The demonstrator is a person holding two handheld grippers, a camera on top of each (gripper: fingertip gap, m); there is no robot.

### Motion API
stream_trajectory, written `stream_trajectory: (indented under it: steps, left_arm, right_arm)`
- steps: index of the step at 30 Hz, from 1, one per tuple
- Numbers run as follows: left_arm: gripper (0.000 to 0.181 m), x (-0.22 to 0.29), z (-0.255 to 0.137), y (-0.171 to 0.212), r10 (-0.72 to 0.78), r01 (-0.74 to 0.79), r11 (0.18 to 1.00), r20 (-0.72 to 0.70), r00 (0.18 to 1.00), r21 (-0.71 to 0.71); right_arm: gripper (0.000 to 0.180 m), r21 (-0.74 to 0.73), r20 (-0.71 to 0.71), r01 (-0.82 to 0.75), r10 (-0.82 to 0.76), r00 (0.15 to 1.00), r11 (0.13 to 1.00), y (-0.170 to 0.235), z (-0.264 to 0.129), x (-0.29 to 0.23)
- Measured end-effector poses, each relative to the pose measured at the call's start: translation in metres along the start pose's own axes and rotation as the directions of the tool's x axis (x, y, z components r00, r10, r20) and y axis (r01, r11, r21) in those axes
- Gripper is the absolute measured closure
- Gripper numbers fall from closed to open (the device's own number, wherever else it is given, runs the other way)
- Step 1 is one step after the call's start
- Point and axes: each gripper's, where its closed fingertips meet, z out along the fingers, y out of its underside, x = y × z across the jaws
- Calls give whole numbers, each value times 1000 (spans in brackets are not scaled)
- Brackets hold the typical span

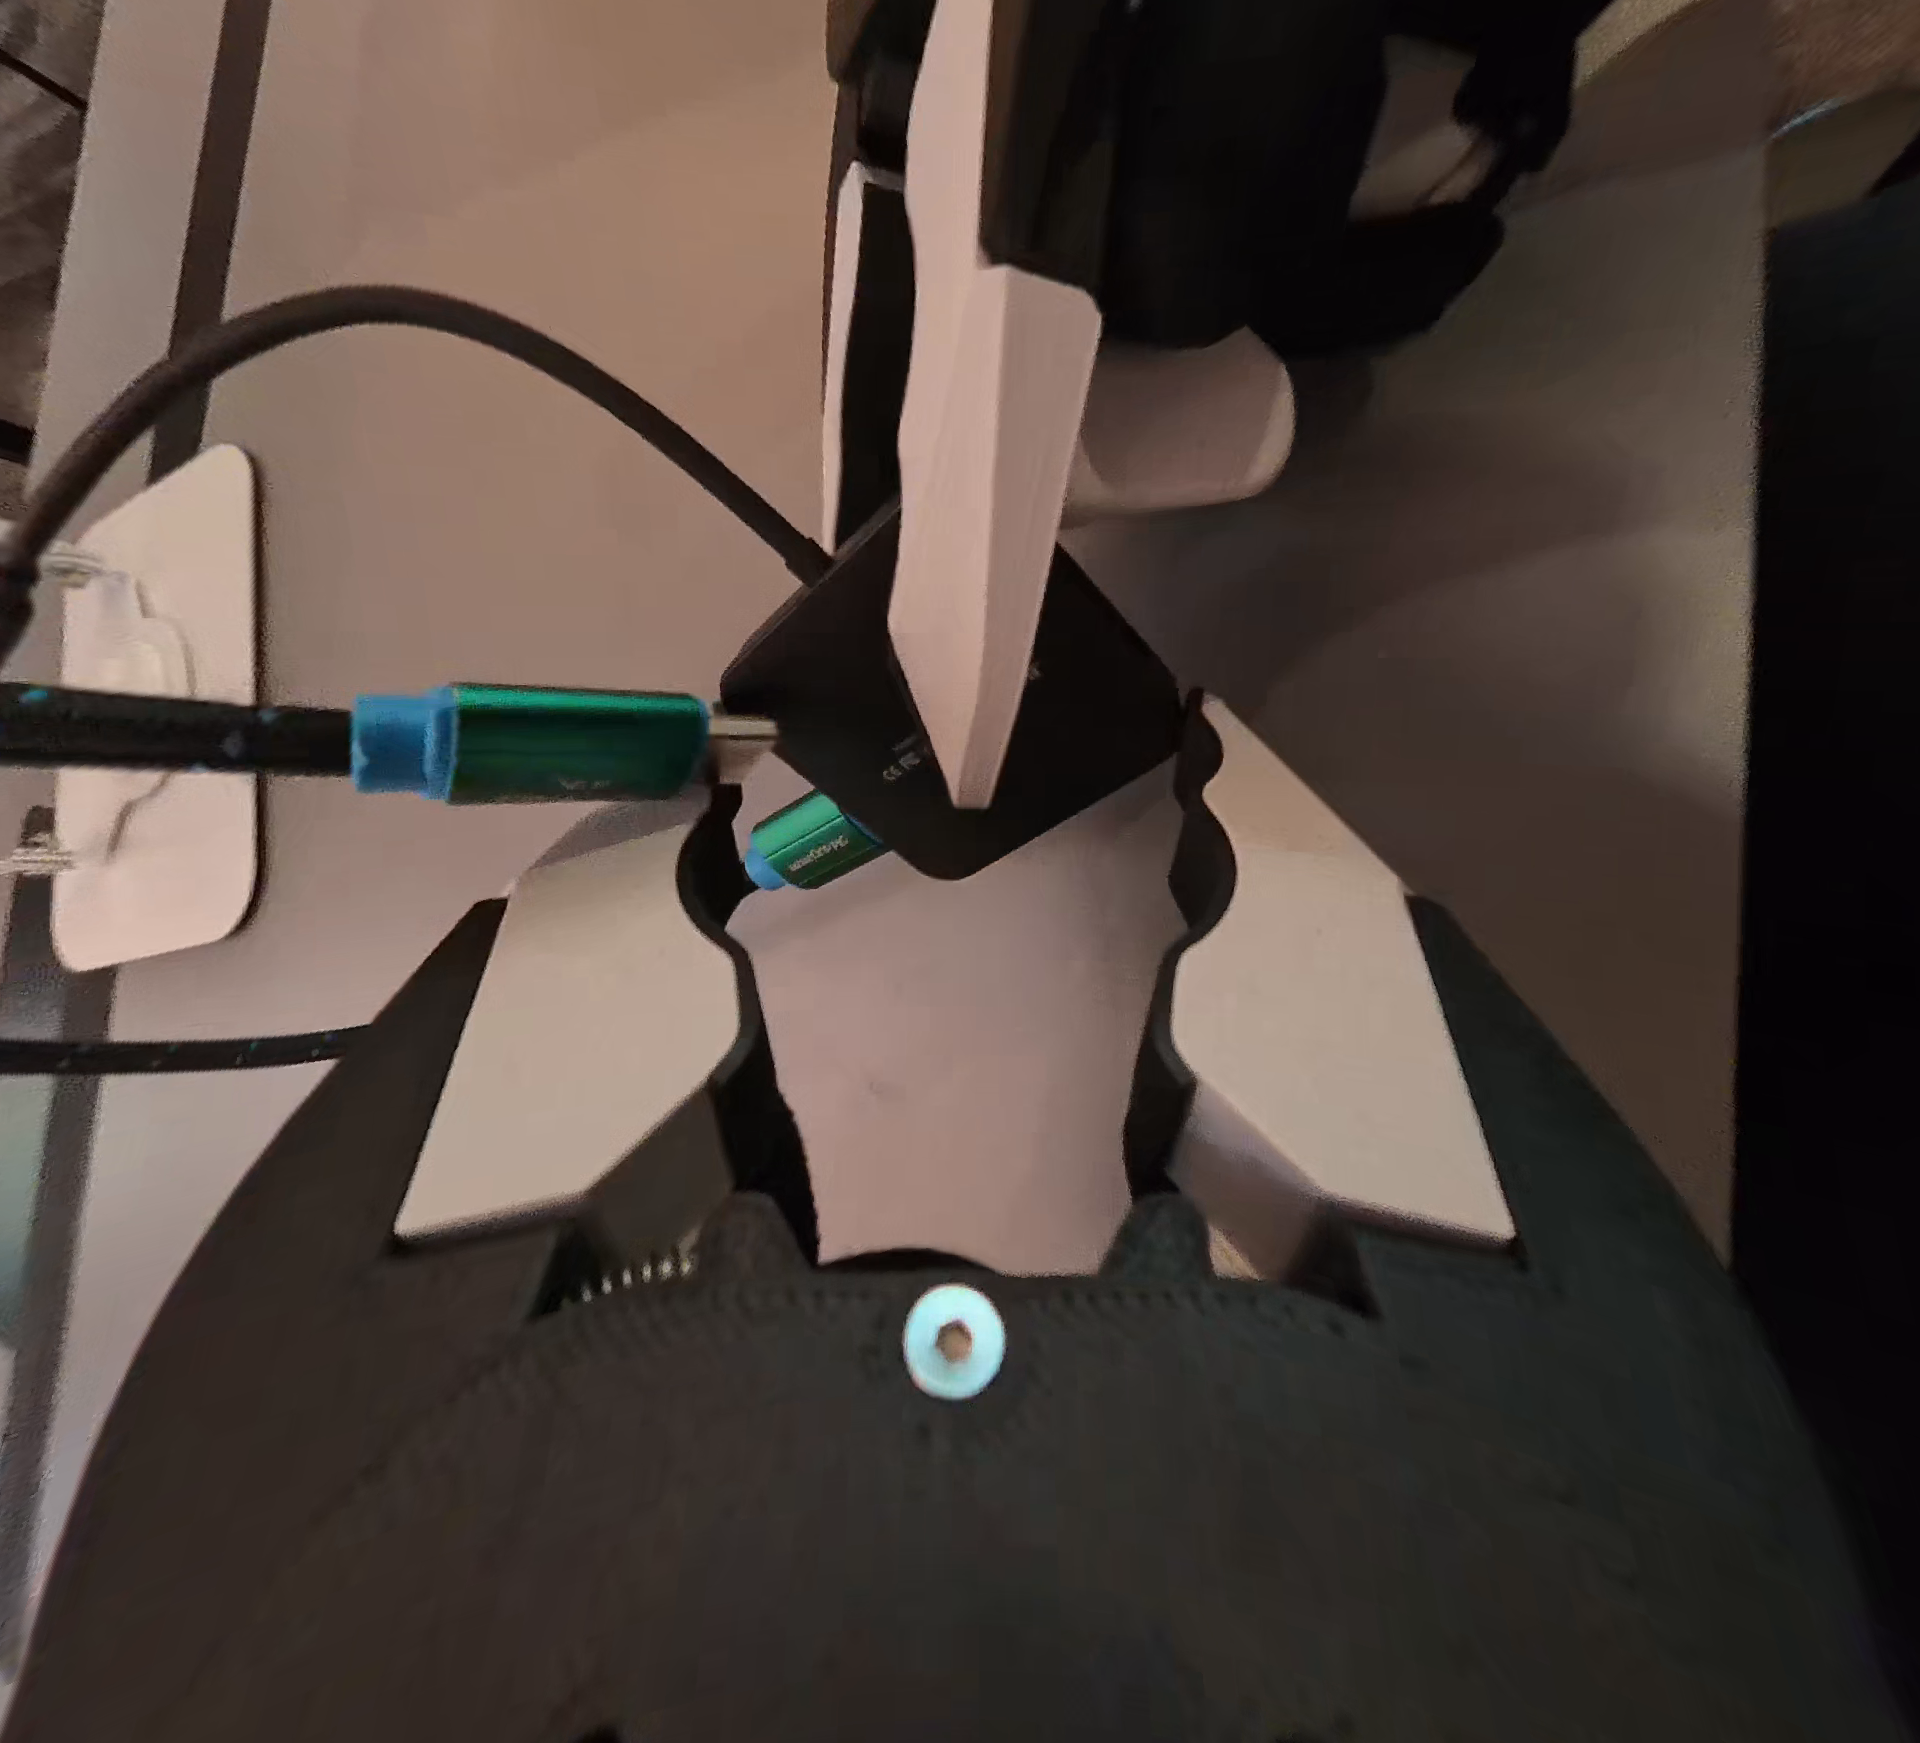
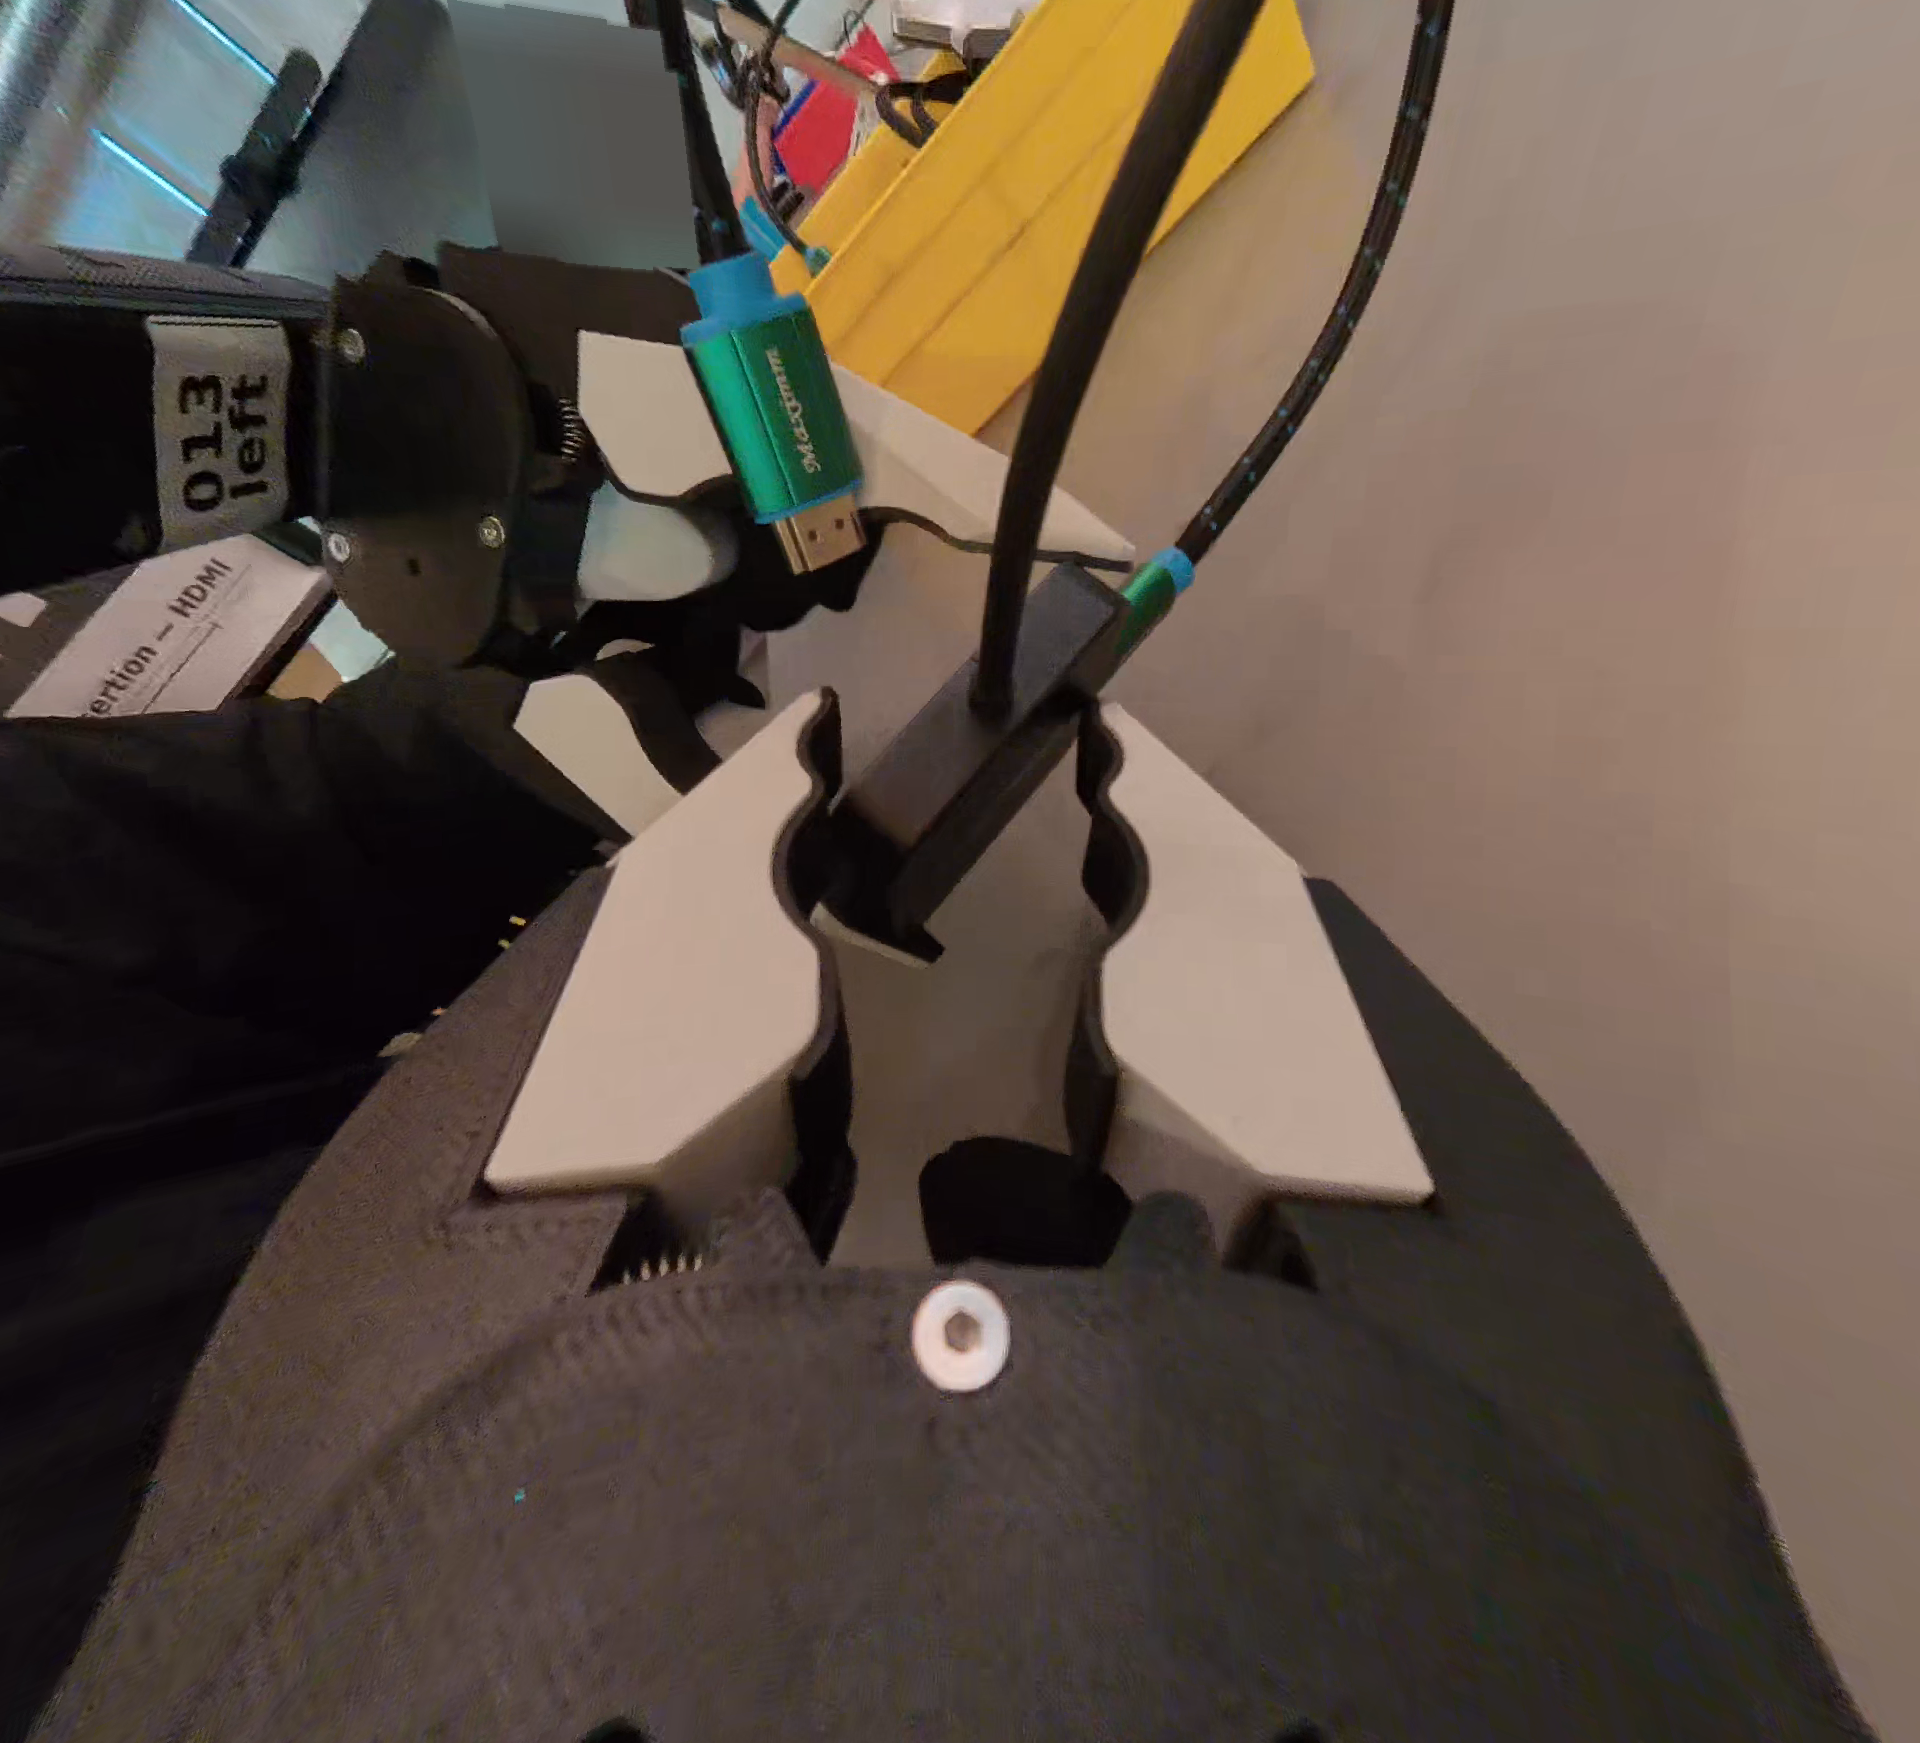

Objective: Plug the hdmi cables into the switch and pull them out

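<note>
Black and boxy, the switch [image 2: 966,810] sits clamped between the right gripper [image 2: 956,758]'s pale, wavy-edged fingers. Just left of the switch, the left gripper [image 1: 951,758] spreads wide around nothing; a glossy green metal plug [image 1: 571,743] hangs free beside it, its gold tip bare, while a second green plug [image 1: 816,852] stays seated.
</note>
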Motion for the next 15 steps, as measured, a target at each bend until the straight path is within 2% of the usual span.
stream_trajectory:
  steps: [3, 6, 8, 10, 12, 15]
  left_arm:
    - [99, -5, 1, 10, 46, -44, 997, 35, 998, -66]
    - [99, -4, 10, 22, 121, -111, 980, 56, 991, -164]
    - [100, -2, 17, 25, 162, -146, 966, 60, 985, -212]
    - [102, -2, 22, 29, 195, -171, 950, 73, 978, -260]
    - [102, -4, 23, 29, 187, -158, 950, 83, 979, -269]
    - [102, -11, 21, 22, 120, -93, 970, 111, 987, -226]
  right_arm:
    - [141, -53, -43, -13, 10, 999, 999, 2, 7, 7]
    - [146, -167, -173, 60, -89, 981, 984, 13, 10, 19]
    - [143, -225, -227, 70, -122, 966, 972, 20, 10, 25]
    - [149, -263, -273, 93, -166, 948, 960, 25, 8, 33]
    - [158, -258, -284, 93, -168, 944, 962, 27, 5, 38]
    - [163, -149, -245, 41, -77, 966, 988, 16, 1, 38]
